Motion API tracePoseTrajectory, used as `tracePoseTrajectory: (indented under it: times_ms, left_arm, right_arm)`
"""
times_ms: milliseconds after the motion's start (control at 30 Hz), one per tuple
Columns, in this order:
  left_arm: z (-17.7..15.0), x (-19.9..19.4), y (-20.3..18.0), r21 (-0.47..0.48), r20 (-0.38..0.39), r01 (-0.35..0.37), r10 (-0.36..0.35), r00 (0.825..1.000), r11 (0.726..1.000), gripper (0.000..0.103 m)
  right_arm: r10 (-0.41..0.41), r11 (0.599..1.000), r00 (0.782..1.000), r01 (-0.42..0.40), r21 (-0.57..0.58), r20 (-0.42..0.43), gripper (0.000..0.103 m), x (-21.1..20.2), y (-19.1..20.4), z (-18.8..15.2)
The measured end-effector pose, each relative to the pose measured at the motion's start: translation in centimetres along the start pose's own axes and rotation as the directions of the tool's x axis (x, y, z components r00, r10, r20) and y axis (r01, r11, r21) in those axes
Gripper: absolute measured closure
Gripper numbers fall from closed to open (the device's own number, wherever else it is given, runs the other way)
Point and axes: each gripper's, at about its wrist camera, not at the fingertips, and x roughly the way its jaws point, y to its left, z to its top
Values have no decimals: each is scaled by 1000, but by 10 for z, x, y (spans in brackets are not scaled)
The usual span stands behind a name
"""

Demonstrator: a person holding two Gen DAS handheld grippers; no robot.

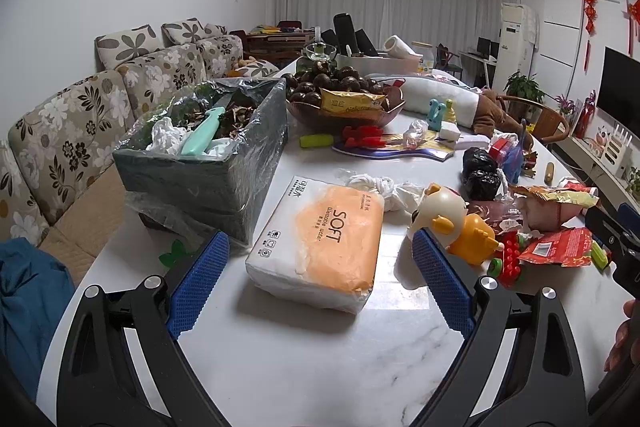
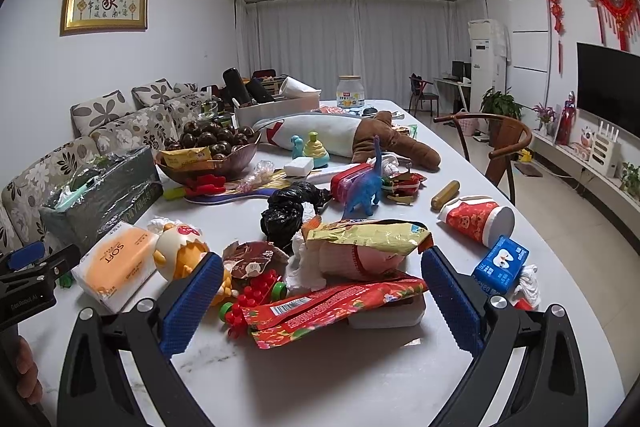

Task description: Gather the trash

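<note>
Both claws gape, holding nothing — the right claw (image 2: 322, 297) straddles the red printed foil wrapper (image 2: 336, 307) on the white marble surface (image 2: 320, 379), apparently lining up a grab; the left claw (image 1: 320, 281) brackets the orange-and-white tissue pack (image 1: 320, 245) beside the bag-lined grey-green bin (image 1: 208, 167).

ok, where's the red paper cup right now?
Right wrist view only: the red paper cup lies on its side at the table's right edge, just beyond the blue tissue pack and right of the blue dinosaur toy.

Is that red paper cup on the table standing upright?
No, the red paper cup lies on its side on the table.
</note>
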Motion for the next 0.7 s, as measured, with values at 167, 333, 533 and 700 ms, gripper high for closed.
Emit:
tracePoseTrajectory:
  times_ms: [167, 333, 533, 700]
  left_arm:
    - [0, 0, 0, 0, 0, 1, -1, 1000, 1000, 12]
    - [0, 0, 0, -5, -6, 10, -10, 1000, 1000, 12]
    - [0, 0, 1, -8, -5, 10, -10, 1000, 1000, 12]
    - [0, 0, 1, -8, -6, 10, -10, 1000, 1000, 12]
  right_arm:
    - [0, 1000, 1000, 0, 0, -2, 5, 0, 0, 0]
    - [6, 1000, 1000, -6, -3, -2, 5, 0, 1, 0]
    - [9, 1000, 1000, -9, -9, -5, 5, 1, 2, 0]
    - [10, 1000, 1000, -10, -12, -6, 5, 1, 2, 0]
